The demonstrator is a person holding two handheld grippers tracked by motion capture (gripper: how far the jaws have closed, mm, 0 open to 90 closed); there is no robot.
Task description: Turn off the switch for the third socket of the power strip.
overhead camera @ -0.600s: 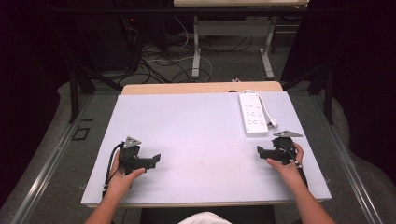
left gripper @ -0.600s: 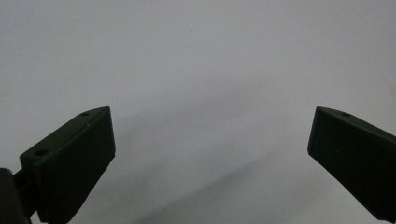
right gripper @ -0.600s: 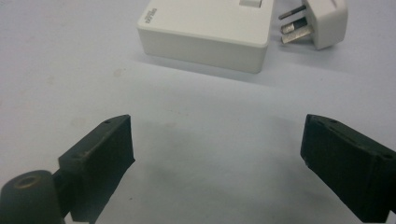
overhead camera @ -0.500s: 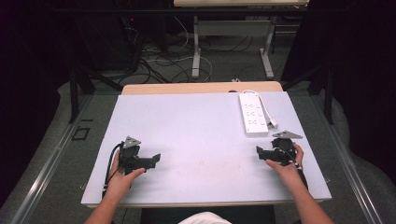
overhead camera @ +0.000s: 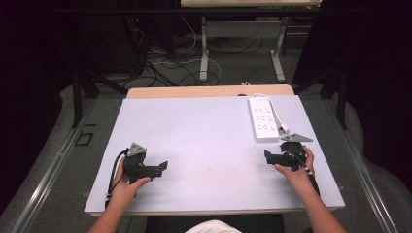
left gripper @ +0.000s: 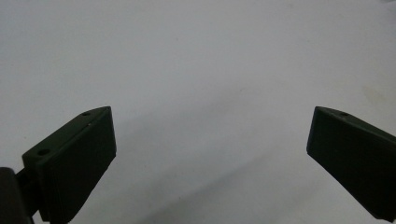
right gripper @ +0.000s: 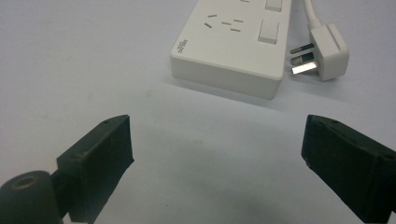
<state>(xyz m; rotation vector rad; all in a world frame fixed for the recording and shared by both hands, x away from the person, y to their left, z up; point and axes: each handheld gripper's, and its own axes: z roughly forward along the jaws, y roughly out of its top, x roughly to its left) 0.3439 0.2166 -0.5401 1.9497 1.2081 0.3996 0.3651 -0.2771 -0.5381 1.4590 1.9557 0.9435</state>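
Resting on the table point(overhead camera: 209, 131), both grippers sit near its close edge, each in one of the person's hands. The left gripper point(overhead camera: 163, 166) lies at the near-left part of the table, jaws spread wide with only bare tabletop between them, as the left gripper view shows. The right gripper point(overhead camera: 266, 156) lies at the near-right, its jaws equally wide apart and holding nothing. A white power strip point(overhead camera: 263, 118) lies flat toward the far-right part of the table, just beyond the right gripper and apart from it. In the right gripper view the strip's near end point(right gripper: 231, 51) lies ahead of the jaws, and its white plug point(right gripper: 322, 52) rests on the table just beside that end, prongs pointing at the strip.
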